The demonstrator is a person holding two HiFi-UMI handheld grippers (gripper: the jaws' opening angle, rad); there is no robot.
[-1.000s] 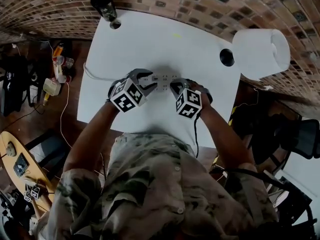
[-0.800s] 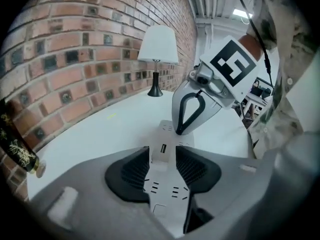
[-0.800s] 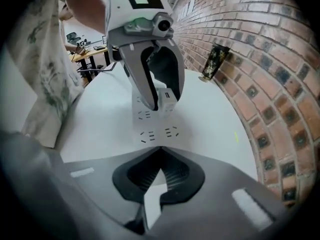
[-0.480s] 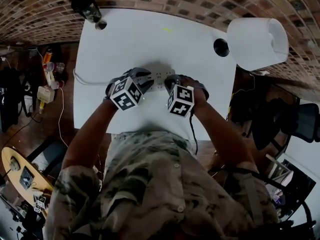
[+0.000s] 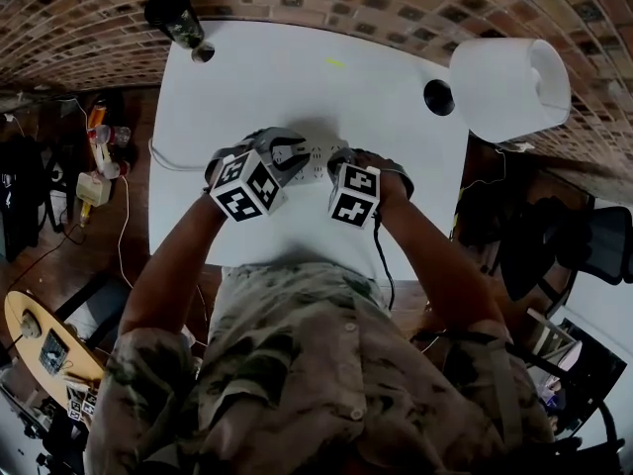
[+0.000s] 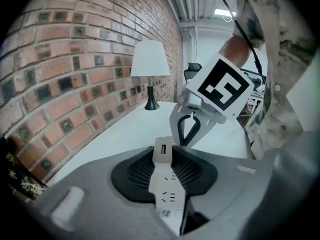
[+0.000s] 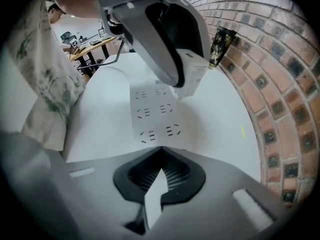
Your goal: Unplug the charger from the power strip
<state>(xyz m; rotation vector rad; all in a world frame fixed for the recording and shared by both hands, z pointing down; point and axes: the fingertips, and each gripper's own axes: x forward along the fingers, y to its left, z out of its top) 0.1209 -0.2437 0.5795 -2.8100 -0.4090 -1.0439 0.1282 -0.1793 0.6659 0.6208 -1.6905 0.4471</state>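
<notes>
A white power strip [image 5: 315,156] lies across the middle of the white table [image 5: 297,77]. In the right gripper view its sockets [image 7: 157,111] run away from me. A white charger block [image 6: 164,176] with a port at its tip sits between the jaws of my left gripper [image 6: 162,151], which are closing on it. The right gripper view shows that charger [image 7: 192,74] at the strip's far end, under the left gripper [image 7: 165,39]. I cannot tell whether it is still plugged in. My right gripper [image 7: 160,151] points steeply down, shut on the strip's near end.
A white-shaded lamp [image 5: 509,82] stands at the table's far right, beside a round black hole [image 5: 438,97]. A dark patterned cup [image 5: 178,18] sits at the far left corner by the brick wall. A white cable [image 5: 168,161] runs off the left edge.
The left gripper's jaws have come in on the charger at the strip's left end, and the gripper has rolled and lifted a little. The right gripper stays on the strip.
</notes>
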